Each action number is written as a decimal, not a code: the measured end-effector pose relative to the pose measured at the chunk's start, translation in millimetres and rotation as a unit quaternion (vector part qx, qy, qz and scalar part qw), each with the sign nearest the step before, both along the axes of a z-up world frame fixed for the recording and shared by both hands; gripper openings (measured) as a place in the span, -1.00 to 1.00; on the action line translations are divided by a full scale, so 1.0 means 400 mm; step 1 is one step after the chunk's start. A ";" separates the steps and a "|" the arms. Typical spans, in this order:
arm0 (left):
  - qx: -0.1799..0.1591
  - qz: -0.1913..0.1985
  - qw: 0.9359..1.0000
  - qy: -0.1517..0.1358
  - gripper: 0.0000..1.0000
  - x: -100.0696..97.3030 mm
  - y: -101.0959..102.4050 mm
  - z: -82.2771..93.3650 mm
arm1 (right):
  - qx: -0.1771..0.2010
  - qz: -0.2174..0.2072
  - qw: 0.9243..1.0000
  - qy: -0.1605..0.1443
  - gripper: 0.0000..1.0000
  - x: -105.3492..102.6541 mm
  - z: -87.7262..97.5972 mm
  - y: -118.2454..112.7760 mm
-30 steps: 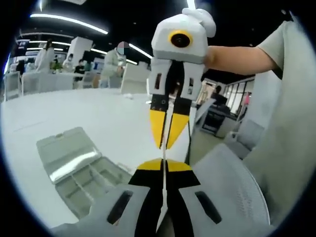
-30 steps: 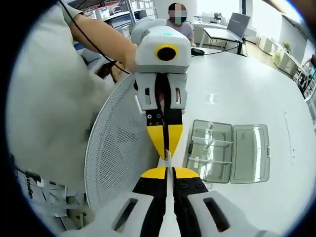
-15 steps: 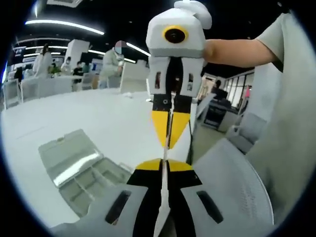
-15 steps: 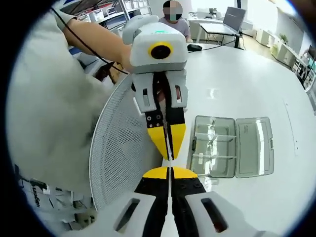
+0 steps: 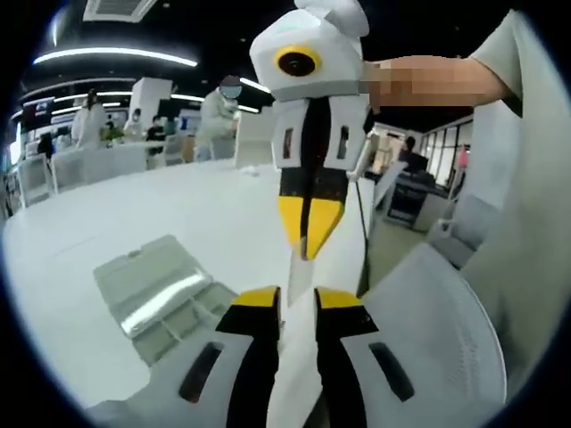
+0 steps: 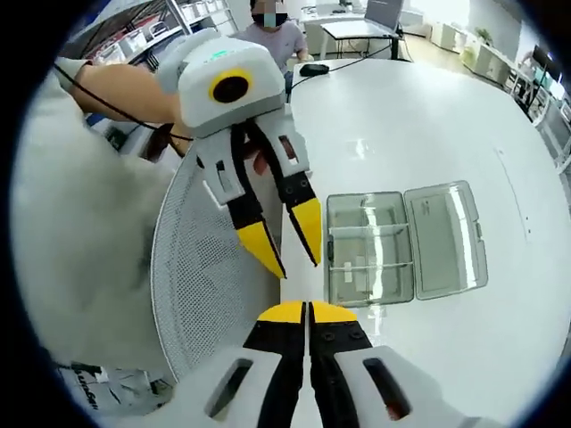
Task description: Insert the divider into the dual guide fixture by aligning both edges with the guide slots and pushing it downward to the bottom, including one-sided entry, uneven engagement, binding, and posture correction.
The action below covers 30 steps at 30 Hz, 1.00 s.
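I keep my right claw [image 5: 308, 234] pinched on the thin white divider [image 5: 298, 281], left claw [image 6: 284, 239] spread and empty (hand-off), box [image 6: 403, 245] open on the tabletop [image 6: 428, 134], frame right.

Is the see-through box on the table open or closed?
Open. The clear compartment box lies flat on the white table with its lid swung out beside the tray, so the compartments show.

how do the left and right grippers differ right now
The left gripper has its fingers spread open; the right gripper has its fingers shut. The right gripper pinches the thin white divider, while the left gripper grips nothing, its fingers standing apart on either side of the divider's end. Both have white bodies and black, yellow-tipped fingers.
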<state>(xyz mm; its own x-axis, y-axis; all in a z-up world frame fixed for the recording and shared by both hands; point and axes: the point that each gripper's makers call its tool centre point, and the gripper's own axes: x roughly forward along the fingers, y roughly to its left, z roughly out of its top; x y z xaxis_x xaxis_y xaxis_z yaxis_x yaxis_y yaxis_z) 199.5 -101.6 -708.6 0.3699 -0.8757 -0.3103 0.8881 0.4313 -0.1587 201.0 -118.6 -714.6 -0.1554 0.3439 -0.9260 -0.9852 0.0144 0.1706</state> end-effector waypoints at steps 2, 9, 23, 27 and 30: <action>0.001 0.004 1.000 -0.002 -0.72 0.003 0.009 0.004 | -0.010 -0.006 1.000 -0.011 -1.00 0.017 -0.004 -0.001; 0.018 0.031 0.999 0.000 -0.46 0.020 0.041 -0.002 | -0.038 -0.015 0.999 -0.024 -1.00 0.047 -0.013 -0.024; 0.043 0.036 0.998 -0.006 -0.34 0.020 0.068 -0.003 | -0.067 -0.009 0.997 -0.046 -1.00 0.091 -0.055 -0.024; 0.046 0.039 0.998 -0.006 -0.30 0.017 0.067 -0.001 | -0.072 -0.005 0.996 -0.051 -1.00 0.102 -0.073 -0.006; 0.053 0.040 0.998 -0.008 -0.29 0.014 0.068 -0.002 | -0.076 -0.004 0.996 -0.054 -1.00 0.110 -0.084 0.003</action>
<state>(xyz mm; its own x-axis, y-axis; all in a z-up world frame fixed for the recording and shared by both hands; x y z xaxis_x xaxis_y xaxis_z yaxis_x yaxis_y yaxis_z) 204.9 -74.3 -709.6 0.4432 -0.8062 -0.3920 0.8524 0.5144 -0.0941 245.1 -117.4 -748.4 -0.0506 0.2001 -0.9785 -0.9975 0.0391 0.0595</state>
